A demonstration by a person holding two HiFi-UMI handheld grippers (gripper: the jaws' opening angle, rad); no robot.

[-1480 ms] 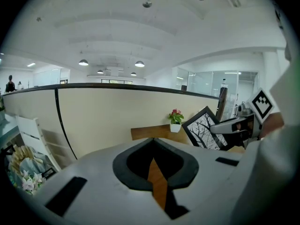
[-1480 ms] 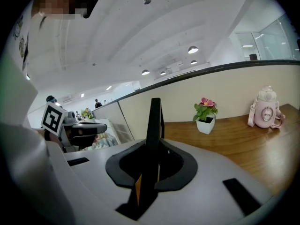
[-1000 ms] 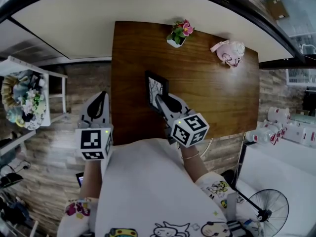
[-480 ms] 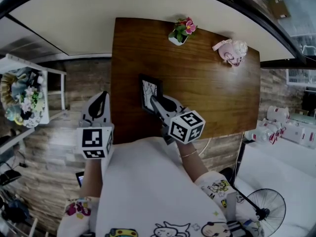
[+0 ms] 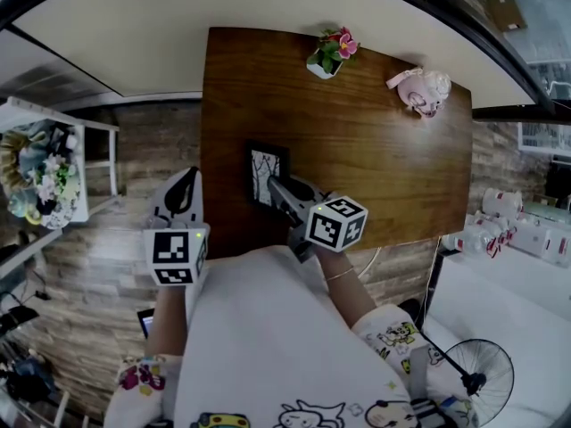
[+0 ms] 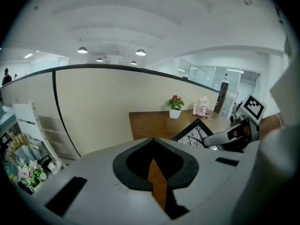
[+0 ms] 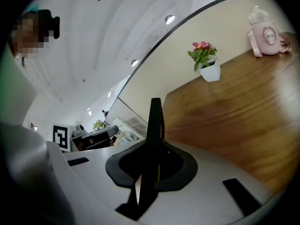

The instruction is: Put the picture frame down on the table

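Observation:
A black picture frame [image 5: 266,172] with a tree print hangs over the near left part of the brown wooden table [image 5: 384,159]. My right gripper [image 5: 278,188] is shut on its near edge. In the right gripper view the frame [image 7: 155,121] stands edge-on between the jaws of the right gripper [image 7: 149,172]. The left gripper view shows the frame [image 6: 196,135] tilted low over the table [image 6: 150,121]; whether it touches the wood I cannot tell. My left gripper [image 5: 184,185] is held left of the table's edge, over the floor. The left gripper [image 6: 153,172] is shut with nothing in it.
A small pot of pink flowers [image 5: 327,56] and a pink bottle [image 5: 419,92] stand at the table's far edge, against a cream partition. A white shelf with flowers [image 5: 45,176] stands to the left. A fan [image 5: 473,382] is at the lower right.
The right gripper has sunk and rolled, carrying the frame lower and a little to the left over the table. The left gripper has hardly shifted.

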